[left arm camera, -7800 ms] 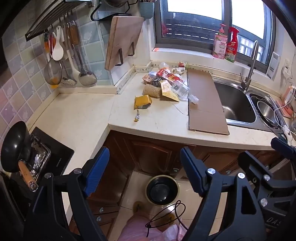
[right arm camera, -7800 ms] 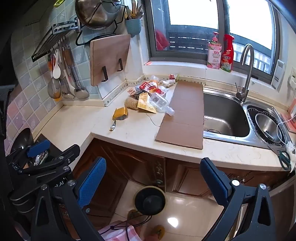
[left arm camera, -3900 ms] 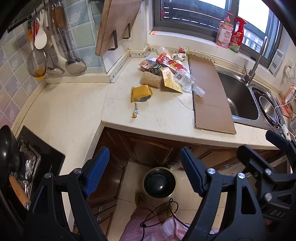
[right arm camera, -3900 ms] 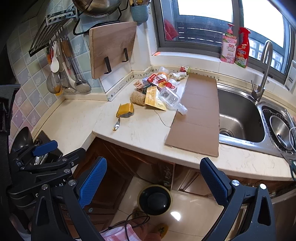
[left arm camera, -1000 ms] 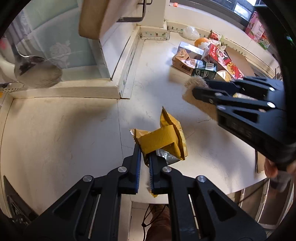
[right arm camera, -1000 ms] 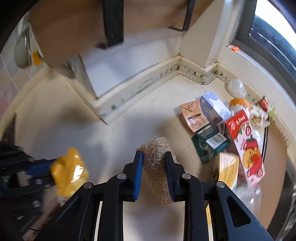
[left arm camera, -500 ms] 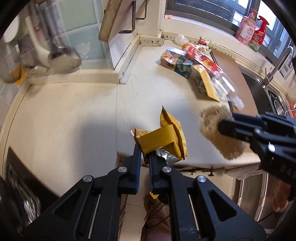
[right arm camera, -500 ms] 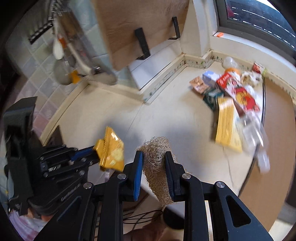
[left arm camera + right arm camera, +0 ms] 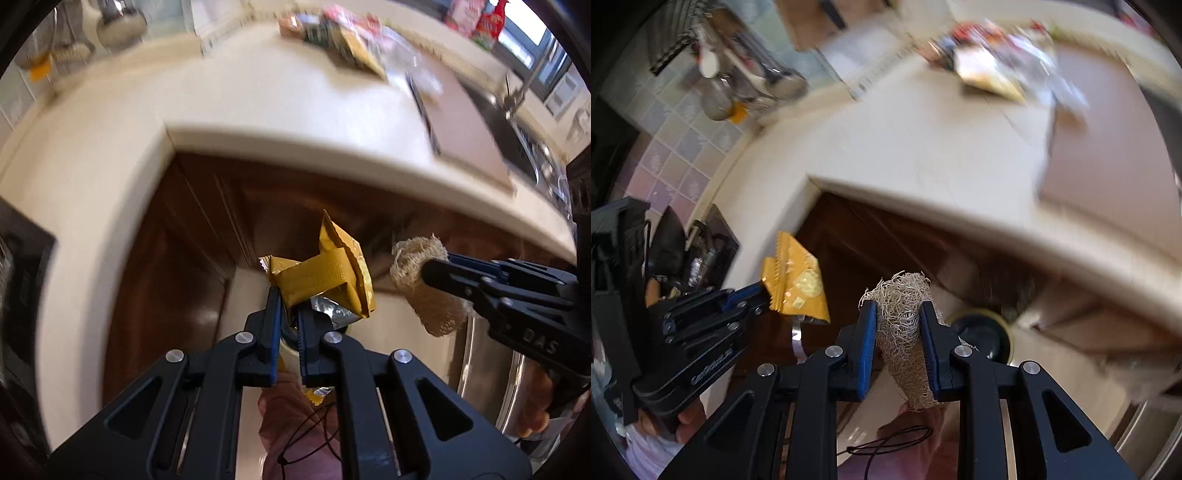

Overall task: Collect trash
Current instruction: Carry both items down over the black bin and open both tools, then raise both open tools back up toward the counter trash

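My left gripper (image 9: 287, 306) is shut on a crumpled yellow snack wrapper (image 9: 325, 277) with a silver lining, held in the air in front of the brown cabinet doors. Beside it on the right, my right gripper (image 9: 898, 308) is shut on a tan loofah scrubber (image 9: 905, 291), whose lower end hangs below the blue pads. In the right wrist view the left gripper (image 9: 761, 291) and its wrapper (image 9: 794, 284) show at the left. A round black trash bin (image 9: 982, 332) with a gold rim stands on the floor just behind the loofah.
The cream countertop (image 9: 258, 92) carries a blurred pile of cartons and wrappers (image 9: 343, 40) and a flat cardboard sheet (image 9: 469, 122) by the sink (image 9: 517, 129). A stove with a black pan (image 9: 668, 251) is at the left. A person's hands and pink clothing show below.
Both grippers have drawn back off the counter past its edge and sunk in front of the cabinets, still carrying the wrapper and the loofah. The bin has come into view.
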Motion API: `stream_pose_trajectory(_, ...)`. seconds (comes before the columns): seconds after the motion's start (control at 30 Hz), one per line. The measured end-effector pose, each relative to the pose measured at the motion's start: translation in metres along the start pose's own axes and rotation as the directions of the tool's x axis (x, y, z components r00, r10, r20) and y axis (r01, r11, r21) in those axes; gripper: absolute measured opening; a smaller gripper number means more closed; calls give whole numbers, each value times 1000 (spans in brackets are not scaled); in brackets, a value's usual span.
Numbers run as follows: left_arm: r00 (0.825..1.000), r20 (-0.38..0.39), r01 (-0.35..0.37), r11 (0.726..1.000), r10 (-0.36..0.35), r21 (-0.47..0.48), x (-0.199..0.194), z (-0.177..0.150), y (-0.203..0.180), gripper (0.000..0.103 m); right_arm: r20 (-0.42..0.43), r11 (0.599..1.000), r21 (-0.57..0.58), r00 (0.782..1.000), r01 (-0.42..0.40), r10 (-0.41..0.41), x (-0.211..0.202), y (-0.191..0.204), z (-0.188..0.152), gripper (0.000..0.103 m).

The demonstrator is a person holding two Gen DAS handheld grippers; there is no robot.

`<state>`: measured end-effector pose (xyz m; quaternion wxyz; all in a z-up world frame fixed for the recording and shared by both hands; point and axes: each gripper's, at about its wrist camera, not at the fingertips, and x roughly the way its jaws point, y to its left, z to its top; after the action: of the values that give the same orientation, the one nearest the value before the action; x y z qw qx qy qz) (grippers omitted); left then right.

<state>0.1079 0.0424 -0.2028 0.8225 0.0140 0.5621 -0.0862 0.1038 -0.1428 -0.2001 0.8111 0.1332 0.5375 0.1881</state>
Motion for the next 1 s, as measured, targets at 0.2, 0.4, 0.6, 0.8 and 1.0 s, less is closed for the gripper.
stream_pose_trajectory(0.2, 998, -60, 37, 999, -36, 9, 69, -51, -19, 6, -46, 989, 139, 998, 48, -42, 57, -50, -69, 24)
stream_pose_trajectory(0.4, 996, -77, 41, 999, -40, 19, 144, -72, -21, 6, -69, 967, 236, 994, 97, -82, 122, -97, -125, 25)
stream_pose_trajectory(0.6, 995, -101, 25, 1000, -24, 15, 208, -82, -15, 14, -76, 954, 279, 993, 110, -93, 170, -135, -165, 29)
stream_pose_trajectory(0.8, 989, -139, 43, 998, -50, -54, 234, -86, -3, 39, -74, 939, 320, 991, 126, -108, 188, -151, -190, 54)
stream_pose_trajectory(1.0, 989, -141, 30, 999, -36, -43, 229, -86, -6, 75, -60, 944, 301, 990, 137, -124, 177, -149, -199, 59)
